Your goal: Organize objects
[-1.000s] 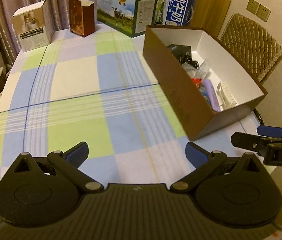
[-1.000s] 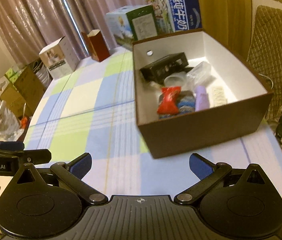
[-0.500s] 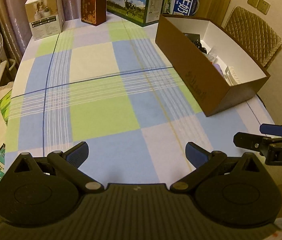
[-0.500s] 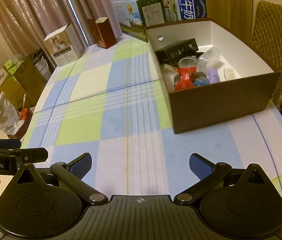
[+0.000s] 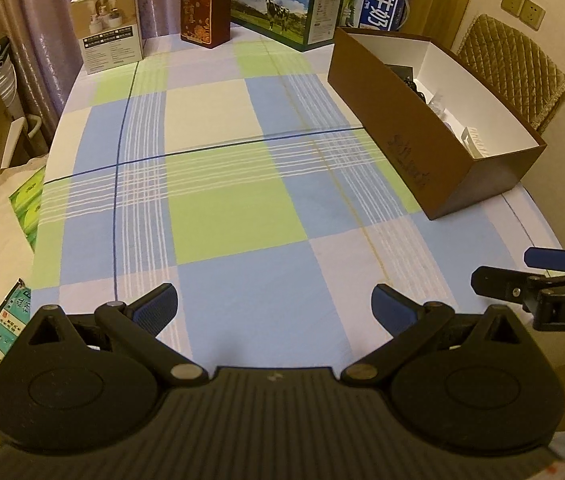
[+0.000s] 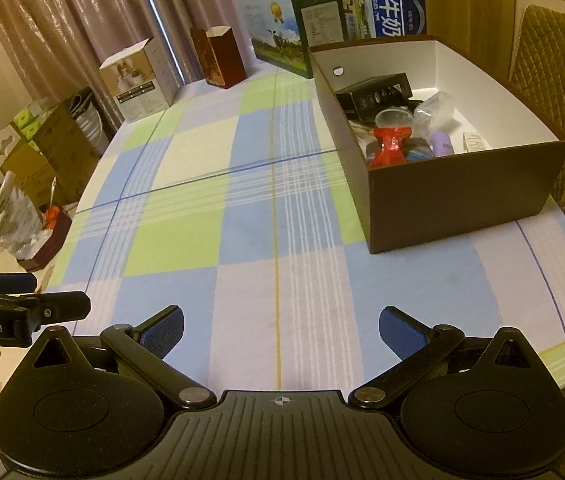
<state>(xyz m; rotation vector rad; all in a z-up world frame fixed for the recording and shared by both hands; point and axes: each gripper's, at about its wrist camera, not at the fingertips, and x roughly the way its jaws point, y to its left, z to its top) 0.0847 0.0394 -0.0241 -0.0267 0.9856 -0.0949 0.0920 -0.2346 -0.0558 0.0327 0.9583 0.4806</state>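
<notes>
right wrist view: brown box point(image 6: 458, 200) upper right of frame, small items inside. right gripper point(image 6: 280, 326) and left gripper point(image 5: 274, 304) both spread wide, empty. probably finished; retreat clear of box wall.

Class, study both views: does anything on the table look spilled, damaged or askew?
Nothing stands out. The small items sit jumbled but contained inside the brown box, the cartons at the far edge stand upright, and the checked tablecloth lies flat.

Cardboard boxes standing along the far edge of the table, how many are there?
4: a white box at left, a dark red box, a green milk carton, and a blue milk carton behind the brown bin.
</notes>
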